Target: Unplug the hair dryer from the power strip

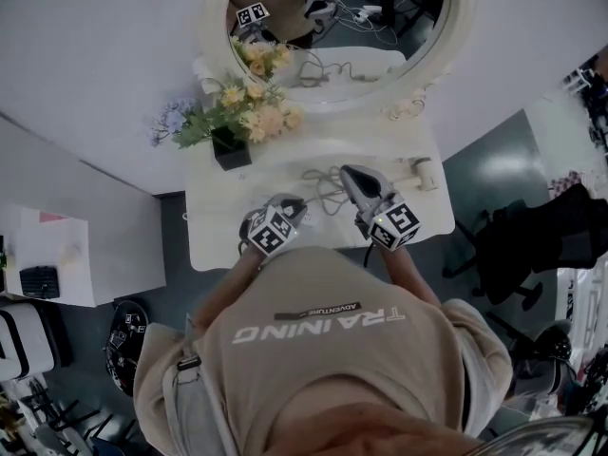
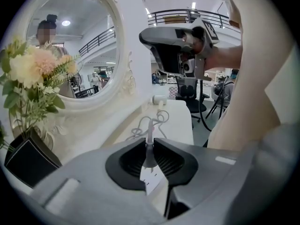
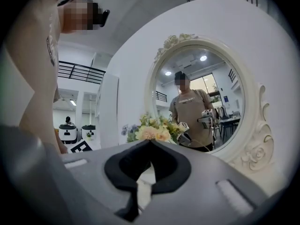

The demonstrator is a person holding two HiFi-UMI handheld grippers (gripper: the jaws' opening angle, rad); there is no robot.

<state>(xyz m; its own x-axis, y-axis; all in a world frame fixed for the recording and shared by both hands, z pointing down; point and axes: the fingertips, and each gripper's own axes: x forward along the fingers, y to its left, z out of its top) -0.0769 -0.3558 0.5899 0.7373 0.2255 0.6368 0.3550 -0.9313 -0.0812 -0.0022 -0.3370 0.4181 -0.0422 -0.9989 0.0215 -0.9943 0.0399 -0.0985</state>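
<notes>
While my left gripper (image 2: 149, 143) pinches the white cord (image 2: 150, 125) and my right gripper (image 3: 150, 143) is closed on nothing, I cannot see whether the plug is out yet.

- An oval mirror (image 1: 380, 41) in a carved white frame stands against a plain white wall (image 1: 85, 55).
- Below the mirror is a white dressing table (image 1: 218, 240), with a bouquet (image 1: 249, 112) in a black pot (image 1: 231, 148) at the mirror's lower left.
- Right of the mirror, the dark grey floor (image 1: 494, 169) shows soft glare, and a black office chair (image 1: 518, 245) stands on it.
- Past the mirror's right edge, a railed balcony (image 2: 187, 14) runs under ceiling lights.
</notes>
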